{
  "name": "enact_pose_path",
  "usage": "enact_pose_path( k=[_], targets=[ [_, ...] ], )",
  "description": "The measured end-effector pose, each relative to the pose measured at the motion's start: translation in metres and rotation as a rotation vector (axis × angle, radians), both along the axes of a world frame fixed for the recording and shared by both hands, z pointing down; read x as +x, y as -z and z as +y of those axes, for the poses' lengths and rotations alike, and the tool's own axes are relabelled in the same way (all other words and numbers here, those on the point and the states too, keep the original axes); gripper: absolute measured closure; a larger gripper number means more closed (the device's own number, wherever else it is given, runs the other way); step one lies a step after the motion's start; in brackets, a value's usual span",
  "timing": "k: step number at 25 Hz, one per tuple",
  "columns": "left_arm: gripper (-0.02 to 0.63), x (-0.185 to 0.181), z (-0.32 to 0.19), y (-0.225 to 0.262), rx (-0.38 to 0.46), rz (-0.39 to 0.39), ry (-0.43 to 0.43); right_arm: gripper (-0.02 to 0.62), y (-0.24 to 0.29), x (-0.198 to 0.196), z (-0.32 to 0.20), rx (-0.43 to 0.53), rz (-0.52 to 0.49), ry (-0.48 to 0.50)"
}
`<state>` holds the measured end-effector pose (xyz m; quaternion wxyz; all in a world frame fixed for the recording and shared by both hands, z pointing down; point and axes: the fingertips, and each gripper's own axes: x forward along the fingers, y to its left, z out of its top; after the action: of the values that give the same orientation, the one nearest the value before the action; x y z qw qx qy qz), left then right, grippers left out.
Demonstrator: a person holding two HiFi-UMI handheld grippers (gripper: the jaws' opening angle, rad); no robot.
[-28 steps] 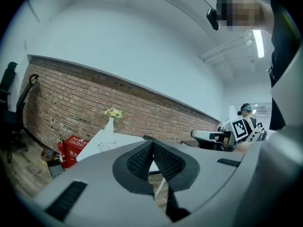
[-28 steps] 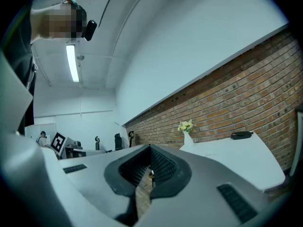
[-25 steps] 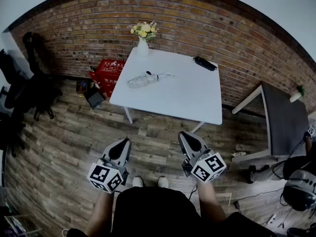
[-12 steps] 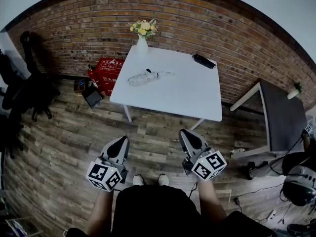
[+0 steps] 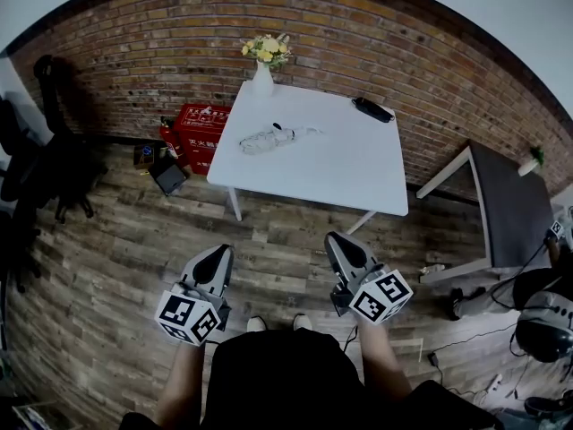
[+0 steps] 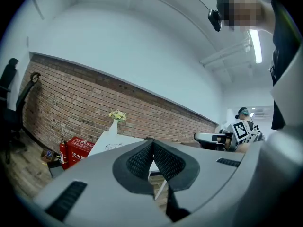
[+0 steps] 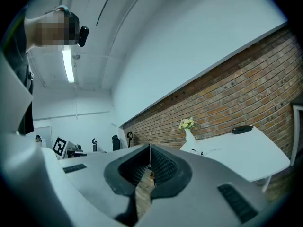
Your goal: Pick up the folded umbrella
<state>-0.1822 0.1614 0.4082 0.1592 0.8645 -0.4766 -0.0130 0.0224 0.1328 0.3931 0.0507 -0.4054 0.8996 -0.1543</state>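
A black oblong folded umbrella (image 5: 373, 108) lies near the far right corner of the white table (image 5: 340, 164); the right gripper view also shows the umbrella (image 7: 241, 129) on the table (image 7: 246, 150). My left gripper (image 5: 218, 253) and right gripper (image 5: 338, 240) are held side by side over the wooden floor, well short of the table, and both point toward it. In the left gripper view the left gripper (image 6: 152, 143) has its jaws together with nothing in them. The right gripper (image 7: 149, 148) is likewise shut and empty.
A vase of yellow flowers (image 5: 262, 79) stands at the table's far left, with a pale tangled bundle (image 5: 271, 138) near it. A red crate (image 5: 201, 124) sits left of the table by the brick wall. A dark side table (image 5: 515, 213) stands right, a black office chair (image 5: 45, 159) far left.
The table has shifted slightly right and nearer in the head view as the person steps toward it. Both grippers keep their pose and stay shut.
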Motion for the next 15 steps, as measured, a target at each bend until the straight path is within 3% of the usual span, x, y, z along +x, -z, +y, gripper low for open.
enact_pose_path(
  k=[15],
  targets=[
    [0.592, -0.048, 0.016, -0.012, -0.018, 0.017, -0.025, 0.574, -0.003, -0.04, 0.021, 0.0, 0.039, -0.033]
  ],
)
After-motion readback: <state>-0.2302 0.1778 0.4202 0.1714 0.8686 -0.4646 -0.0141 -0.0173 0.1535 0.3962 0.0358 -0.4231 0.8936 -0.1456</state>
